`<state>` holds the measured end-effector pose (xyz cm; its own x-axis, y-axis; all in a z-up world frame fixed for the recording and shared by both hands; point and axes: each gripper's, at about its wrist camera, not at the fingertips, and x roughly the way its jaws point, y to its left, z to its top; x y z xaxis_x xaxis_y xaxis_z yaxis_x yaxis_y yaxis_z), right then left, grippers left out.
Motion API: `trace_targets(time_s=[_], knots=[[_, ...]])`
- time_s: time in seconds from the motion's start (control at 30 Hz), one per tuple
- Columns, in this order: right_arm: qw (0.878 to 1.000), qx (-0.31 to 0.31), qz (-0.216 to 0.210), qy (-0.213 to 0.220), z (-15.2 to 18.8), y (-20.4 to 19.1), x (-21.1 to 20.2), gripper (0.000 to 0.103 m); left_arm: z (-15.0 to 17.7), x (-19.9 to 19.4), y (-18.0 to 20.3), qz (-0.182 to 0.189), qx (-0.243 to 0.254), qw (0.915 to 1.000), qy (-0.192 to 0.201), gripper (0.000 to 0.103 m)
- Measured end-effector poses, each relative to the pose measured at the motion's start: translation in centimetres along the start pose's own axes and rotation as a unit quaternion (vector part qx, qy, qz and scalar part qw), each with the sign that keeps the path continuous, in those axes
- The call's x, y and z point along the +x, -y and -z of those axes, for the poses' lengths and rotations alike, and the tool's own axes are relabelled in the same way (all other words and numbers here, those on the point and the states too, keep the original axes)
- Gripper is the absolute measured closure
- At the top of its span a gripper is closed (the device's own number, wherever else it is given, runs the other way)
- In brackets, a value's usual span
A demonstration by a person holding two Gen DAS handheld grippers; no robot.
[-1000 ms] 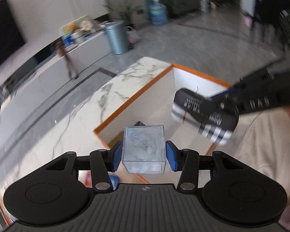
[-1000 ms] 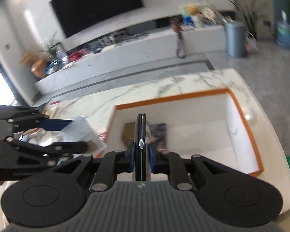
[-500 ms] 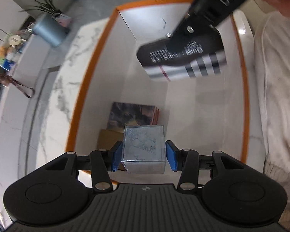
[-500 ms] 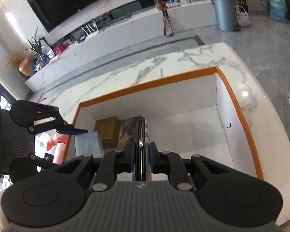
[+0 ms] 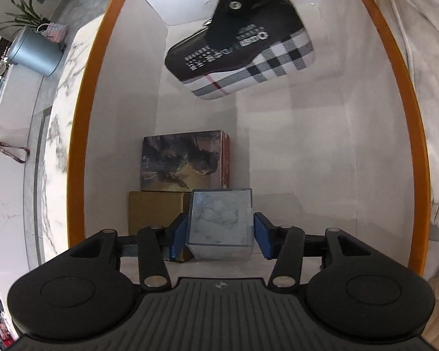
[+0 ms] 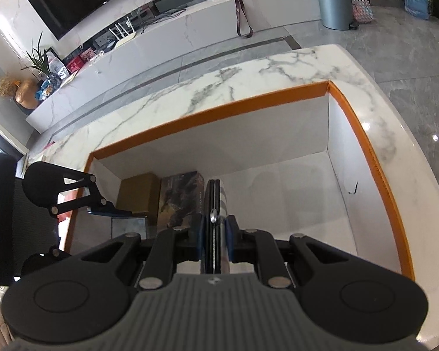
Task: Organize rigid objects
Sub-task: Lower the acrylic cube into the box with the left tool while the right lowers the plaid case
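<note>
My left gripper [image 5: 221,235] is shut on a clear plastic cube [image 5: 221,222] and holds it low inside the white box with an orange rim [image 5: 82,111], next to a brown carton [image 5: 155,209]. My right gripper [image 6: 215,235] is shut on a flat black-and-plaid tin [image 6: 215,204], held on edge inside the same box [image 6: 213,109]. The tin also shows in the left wrist view [image 5: 243,49], further along the box. The cube also shows in the right wrist view [image 6: 128,226], at the box's left end.
A picture-covered box [image 5: 184,161] lies on the box floor beyond the brown carton. The box sits on a white marble table [image 6: 248,73]. A grey bin [image 6: 333,0] and a long white counter [image 6: 190,26] stand across the room.
Both grippers have come down into the box with their loads. The cube now sits beside the brown carton, and the tin has sunk below the rim.
</note>
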<state>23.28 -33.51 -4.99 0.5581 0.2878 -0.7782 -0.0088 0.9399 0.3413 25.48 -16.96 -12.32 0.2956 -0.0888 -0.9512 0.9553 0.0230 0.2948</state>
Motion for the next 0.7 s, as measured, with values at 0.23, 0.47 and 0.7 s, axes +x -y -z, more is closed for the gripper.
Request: trace_targets(time_s=[0.23, 0.47, 0.7], knots=[[1.000, 0.003, 0.002, -0.008, -0.4, -0.1, 1.0, 0.088, 1.2, -0.1, -0.2, -0.024, -0.014, 0.9996, -0.010, 0.039], [1.000, 0.024, 0.002, -0.014, -1.4, -0.1, 2.2, 0.088, 1.3, -0.4, 0.0, -0.046, -0.035, 0.9983, -0.007, 0.040], [0.999, 0.041, 0.002, -0.017, -3.0, -0.5, 4.2, 0.088, 1.2, -1.8, -0.6, -0.046, -0.126, 0.9905, 0.030, 0.040]])
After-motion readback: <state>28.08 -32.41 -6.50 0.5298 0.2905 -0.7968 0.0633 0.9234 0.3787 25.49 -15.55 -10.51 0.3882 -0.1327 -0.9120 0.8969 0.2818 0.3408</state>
